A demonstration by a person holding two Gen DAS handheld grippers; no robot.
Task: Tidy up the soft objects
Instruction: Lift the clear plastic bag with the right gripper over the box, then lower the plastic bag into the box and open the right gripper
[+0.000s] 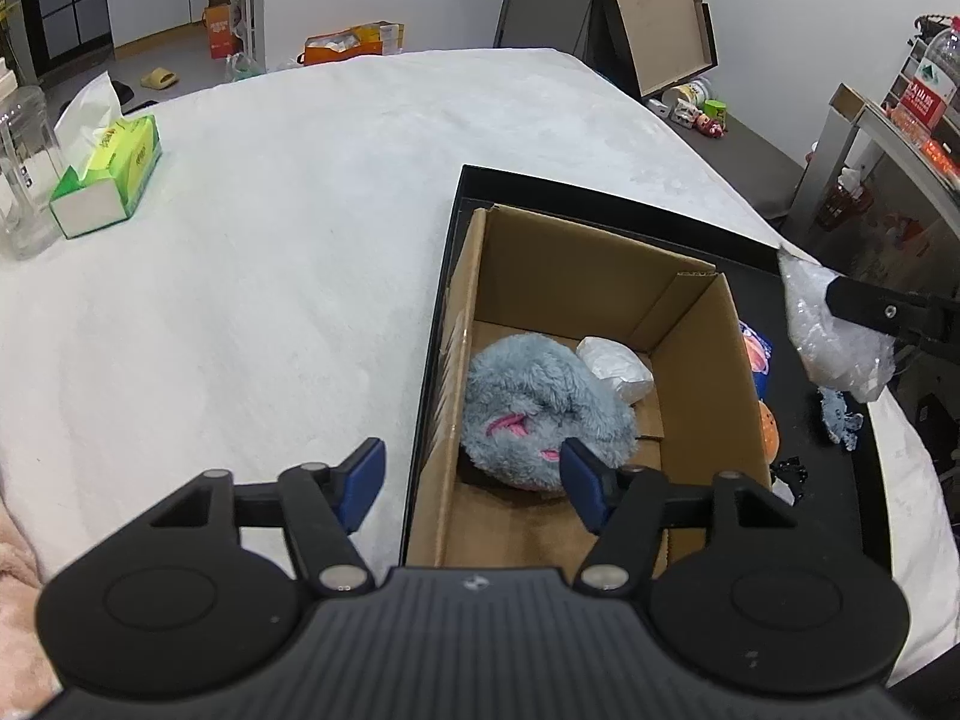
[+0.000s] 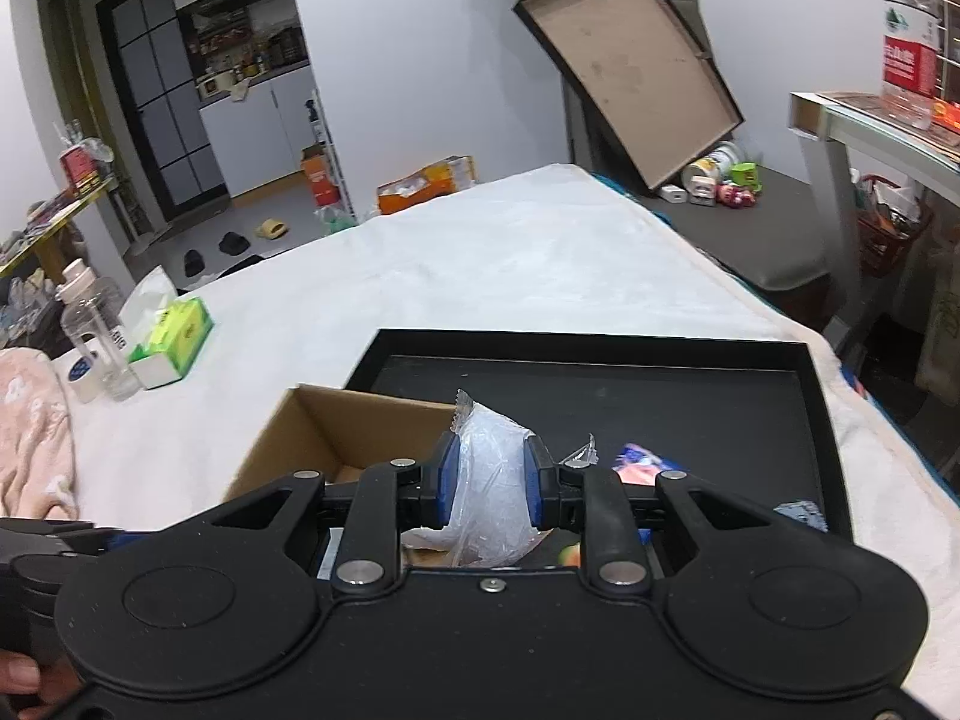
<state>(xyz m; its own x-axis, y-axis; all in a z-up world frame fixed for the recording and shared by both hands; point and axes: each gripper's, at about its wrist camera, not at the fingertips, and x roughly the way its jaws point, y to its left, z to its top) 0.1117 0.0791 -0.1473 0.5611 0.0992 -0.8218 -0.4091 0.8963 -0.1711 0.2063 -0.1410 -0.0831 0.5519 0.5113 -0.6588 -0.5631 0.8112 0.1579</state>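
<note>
Right tongs (image 2: 491,489) pinching plastic bag (image 2: 489,480), left tongs (image 1: 474,483) agape, white blanket (image 1: 270,300), cluttered room.

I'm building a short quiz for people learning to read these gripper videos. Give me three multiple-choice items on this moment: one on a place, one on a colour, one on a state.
1. Where is the fluffy toy?
A. on the white blanket
B. inside the cardboard box
C. on the floor

2. What colour is the tissue pack's wrapper?
A. green
B. red
C. purple

3. What is the right gripper doing?
A. hanging open and empty
B. clamped on a clear plastic bag
C. clamped on the toy

Answers:
1 B: the fluffy toy lies on the bottom of the cardboard box, next to a white packet.
2 A: the tissue pack on the white blanket is bright green.
3 B: the right gripper has both blue pads pressed on the clear plastic bag, held above the black tray.
</note>
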